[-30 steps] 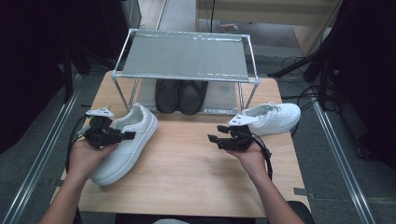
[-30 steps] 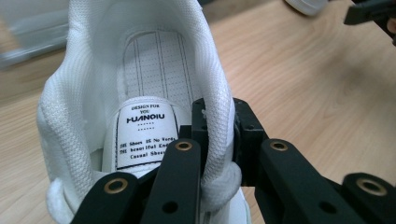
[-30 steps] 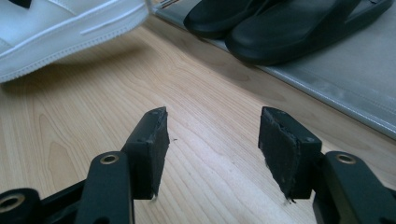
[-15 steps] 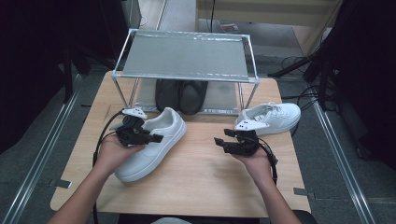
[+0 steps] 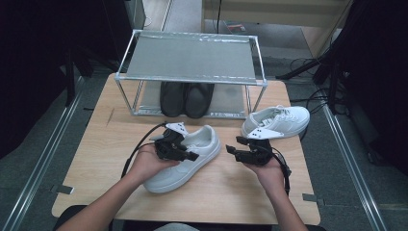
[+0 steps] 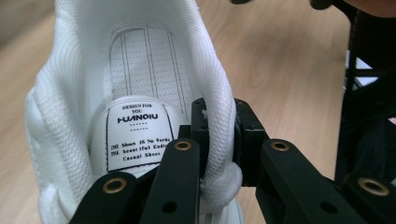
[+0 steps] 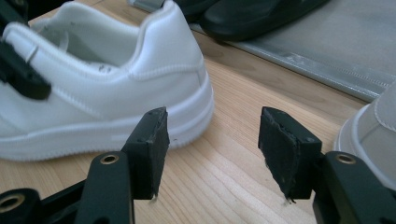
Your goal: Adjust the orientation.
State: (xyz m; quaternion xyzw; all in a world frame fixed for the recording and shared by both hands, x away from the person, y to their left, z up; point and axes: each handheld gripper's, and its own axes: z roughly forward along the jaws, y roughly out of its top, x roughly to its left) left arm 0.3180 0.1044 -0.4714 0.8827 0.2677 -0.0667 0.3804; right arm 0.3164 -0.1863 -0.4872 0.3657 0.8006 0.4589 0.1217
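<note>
**A:** What's in front of you, biggest first?

**B:** I see the wooden table (image 5: 96, 159), and along its far edge a metal shoe rack (image 5: 192, 60) with a pair of black shoes (image 5: 186, 98) on the lower shelf. A white sneaker (image 5: 185, 161) lies near the middle of the table, heel towards the rack, toe towards the near edge. A second white sneaker (image 5: 279, 121) sits by the right edge, just in front of the rack's right leg.

**A:** And your left gripper?

**B:** My left gripper (image 5: 179, 148) is on the middle sneaker. In the left gripper view its fingers (image 6: 196, 135) pinch the padded collar wall (image 6: 219, 116), one pad inside the shoe, the other outside.

**A:** The right one?

**B:** My right gripper (image 5: 243, 149) hovers between the two sneakers, near the right edge. In the right gripper view its fingers (image 7: 152, 149) are spread, with bare table between them, the middle sneaker's heel (image 7: 173, 70) just beyond the left pad.
</note>
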